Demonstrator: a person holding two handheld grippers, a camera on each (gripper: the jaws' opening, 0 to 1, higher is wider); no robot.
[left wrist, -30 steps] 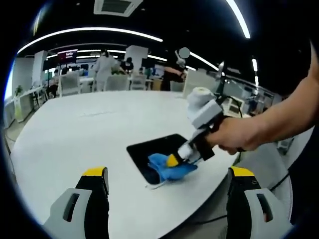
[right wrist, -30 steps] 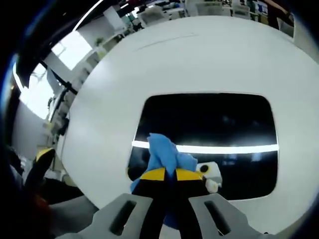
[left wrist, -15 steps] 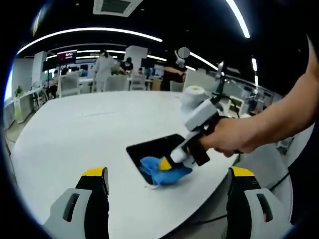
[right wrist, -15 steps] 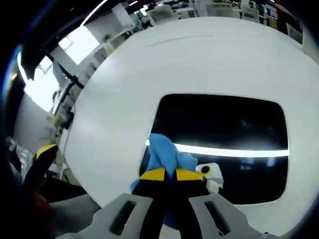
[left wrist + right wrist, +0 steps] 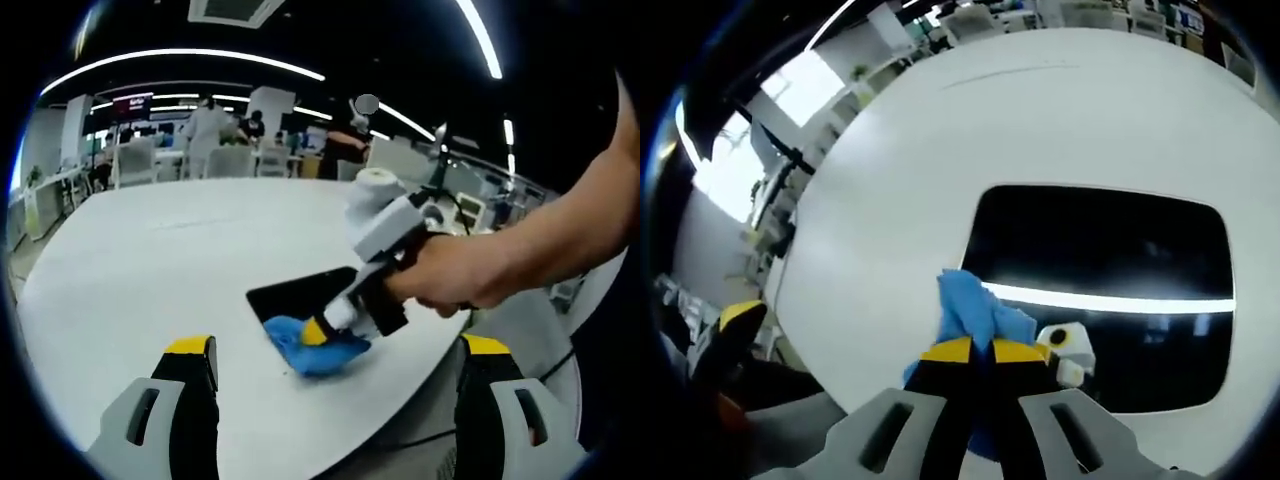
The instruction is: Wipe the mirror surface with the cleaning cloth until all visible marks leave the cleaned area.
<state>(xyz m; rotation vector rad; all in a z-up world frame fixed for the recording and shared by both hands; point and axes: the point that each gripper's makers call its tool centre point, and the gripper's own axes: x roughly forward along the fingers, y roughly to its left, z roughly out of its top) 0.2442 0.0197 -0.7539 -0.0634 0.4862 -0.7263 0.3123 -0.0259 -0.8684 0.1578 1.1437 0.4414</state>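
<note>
A round white worktop (image 5: 150, 260) spreads across the middle of the left gripper view. Beyond it, upper left, stand white desks and chairs (image 5: 140, 165). Long curved strip lights (image 5: 190, 55) cross the dark ceiling, beside a square vent (image 5: 232, 10) at top centre.

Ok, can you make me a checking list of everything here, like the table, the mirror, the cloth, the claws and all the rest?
Surface: round white table, bare around the mirror.
Mirror: dark rectangle lying flat on the table near its edge, reflecting a bright light strip; marks too small to tell.
Cloth: blue cleaning cloth pressed at the mirror's corner, partly on the table.
Clutter: nothing seen.
Right claw: shut on the cloth, held by a hand.
Left claw: open, holding nothing, above the table's near edge.
Cables: a dark cable hanging past the table edge.
Surroundings: open office with desks, chairs, ceiling light strips and people far behind.
</note>
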